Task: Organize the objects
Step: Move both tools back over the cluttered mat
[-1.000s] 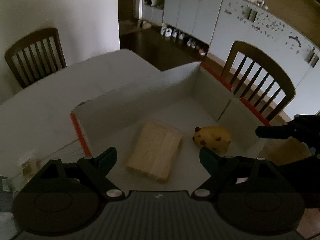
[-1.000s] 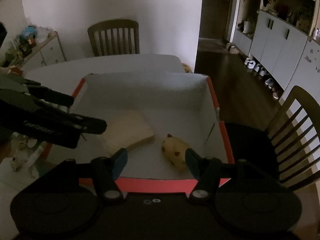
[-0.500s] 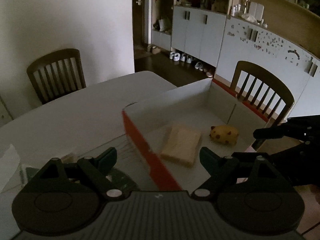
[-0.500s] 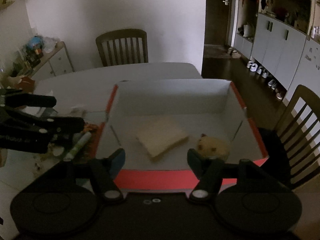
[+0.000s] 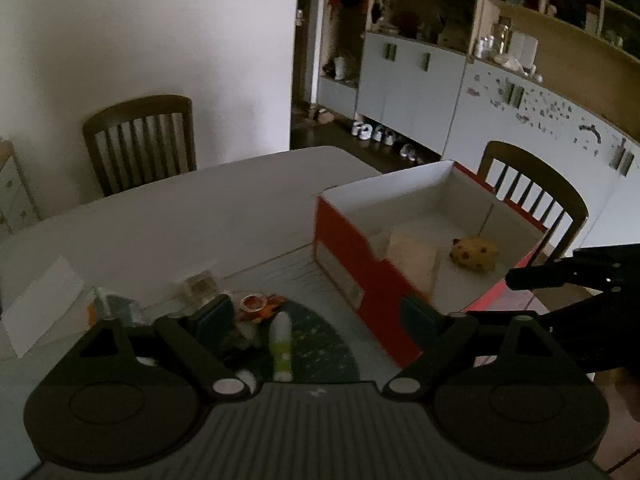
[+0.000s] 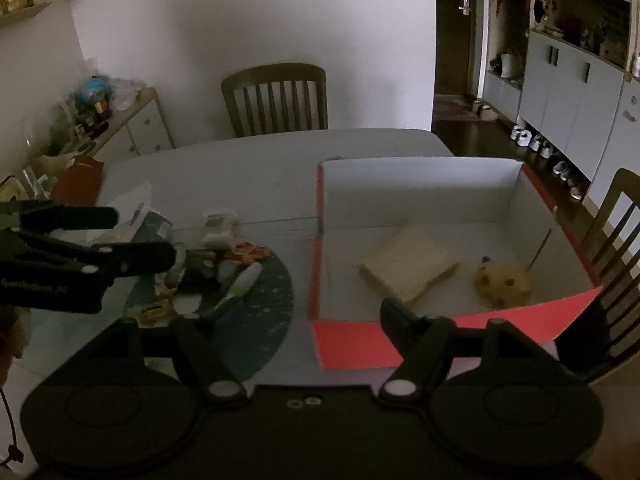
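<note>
A red box with white inside [image 5: 352, 260] [image 6: 420, 188] stands on the table and holds a pale wooden block [image 5: 412, 258] [image 6: 404, 264] and a yellow spotted toy [image 5: 474, 254] [image 6: 502, 284]. Left of the box, a white-and-green tube [image 5: 280, 344] [image 6: 240, 284] lies among small clutter on a dark round mat [image 6: 264, 312]. My left gripper [image 5: 314, 312] hangs over the mat and tube, jaws opening, with nothing between them. My right gripper [image 6: 292, 316] hovers at the box's near left corner, jaws also opening and empty.
A white paper [image 5: 40, 304] lies at the table's left. Wooden chairs stand behind the table [image 6: 276, 100] and to the right of the box [image 5: 532, 188]. A side cabinet with clutter [image 6: 120, 120] stands at far left. White cupboards [image 5: 420, 92] line the back right.
Both grippers have drawn back and leftward from over the box. The mat with the tube and clutter has come into view. Both pairs of jaws stand wider apart.
</note>
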`<state>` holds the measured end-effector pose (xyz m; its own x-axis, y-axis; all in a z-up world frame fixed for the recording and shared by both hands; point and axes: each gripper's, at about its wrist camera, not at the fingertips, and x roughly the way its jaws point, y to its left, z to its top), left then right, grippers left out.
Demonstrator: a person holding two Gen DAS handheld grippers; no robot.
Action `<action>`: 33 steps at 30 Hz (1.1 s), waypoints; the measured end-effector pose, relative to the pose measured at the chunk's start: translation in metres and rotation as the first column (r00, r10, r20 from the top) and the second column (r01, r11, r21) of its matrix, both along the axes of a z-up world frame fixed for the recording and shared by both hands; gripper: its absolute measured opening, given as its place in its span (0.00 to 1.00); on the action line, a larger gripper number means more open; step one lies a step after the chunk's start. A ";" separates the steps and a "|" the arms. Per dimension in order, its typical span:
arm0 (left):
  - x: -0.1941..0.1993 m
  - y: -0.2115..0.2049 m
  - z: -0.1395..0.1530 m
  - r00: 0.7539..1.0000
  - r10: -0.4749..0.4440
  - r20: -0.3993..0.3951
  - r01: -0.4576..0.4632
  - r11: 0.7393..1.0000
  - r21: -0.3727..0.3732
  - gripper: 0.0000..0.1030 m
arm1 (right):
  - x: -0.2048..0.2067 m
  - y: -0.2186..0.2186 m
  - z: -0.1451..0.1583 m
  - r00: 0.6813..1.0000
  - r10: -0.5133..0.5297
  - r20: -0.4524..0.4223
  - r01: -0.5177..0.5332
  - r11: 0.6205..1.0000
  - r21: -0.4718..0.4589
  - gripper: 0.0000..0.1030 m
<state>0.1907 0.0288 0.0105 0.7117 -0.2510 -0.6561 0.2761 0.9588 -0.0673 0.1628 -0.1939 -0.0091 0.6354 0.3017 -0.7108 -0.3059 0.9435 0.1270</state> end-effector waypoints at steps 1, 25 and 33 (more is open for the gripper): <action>-0.003 0.007 -0.002 1.000 0.007 0.005 -0.007 1.000 -0.008 1.00 | -0.002 0.004 -0.001 1.000 -0.004 -0.001 0.004 1.000 0.002 0.73; -0.018 0.131 -0.051 0.987 0.161 0.025 -0.161 0.987 -0.007 1.00 | -0.026 0.101 -0.041 0.997 0.061 -0.047 -0.064 0.995 -0.074 0.84; 0.014 0.151 -0.069 0.981 0.191 0.018 -0.192 0.980 0.057 1.00 | -0.009 0.115 -0.059 0.996 0.056 -0.066 -0.063 0.991 -0.114 0.84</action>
<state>0.2047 0.1794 -0.0584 0.7512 -0.0710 -0.6563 0.0873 0.9962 -0.0078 0.1534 -0.0793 -0.0677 0.5724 0.2508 -0.7807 -0.3566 0.9335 0.0384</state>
